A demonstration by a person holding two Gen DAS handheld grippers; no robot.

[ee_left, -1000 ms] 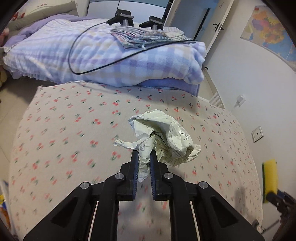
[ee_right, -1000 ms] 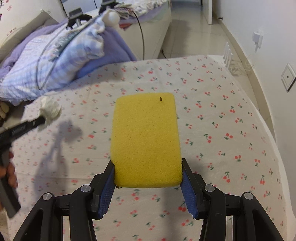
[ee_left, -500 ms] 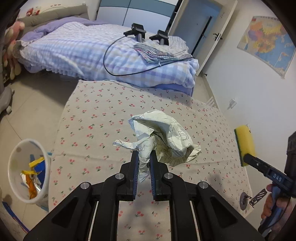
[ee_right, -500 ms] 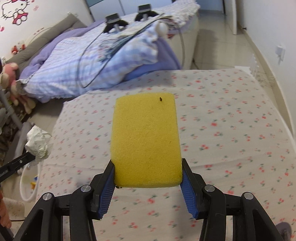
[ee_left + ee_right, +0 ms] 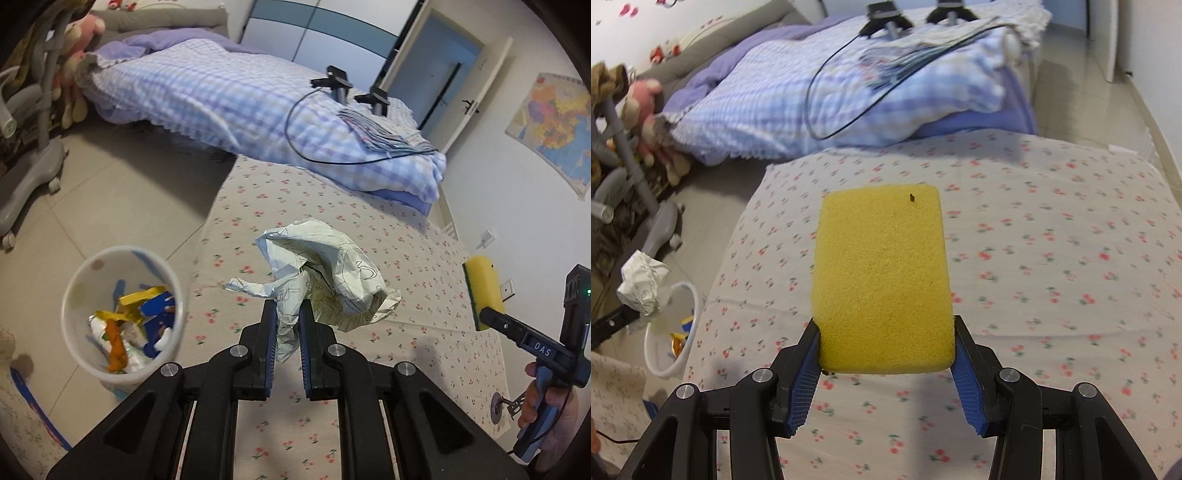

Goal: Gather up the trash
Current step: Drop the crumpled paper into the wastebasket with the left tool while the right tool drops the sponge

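left claw point(image 5: 287, 325): clamped on paper point(image 5: 325, 273), above surface point(image 5: 424, 354) left edge, near bin point(image 5: 122, 314) | right claw point(image 5: 886, 373): gripping sponge point(image 5: 882, 280)

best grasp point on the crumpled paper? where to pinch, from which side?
Pinch the narrow twisted tail under the crumpled paper, coming from below along the fingers' line. That tail is thin enough for nearly closed jaws, while the ball above is wide and springy. The left gripper already holds it there, with the wad standing clear above the fingertips.
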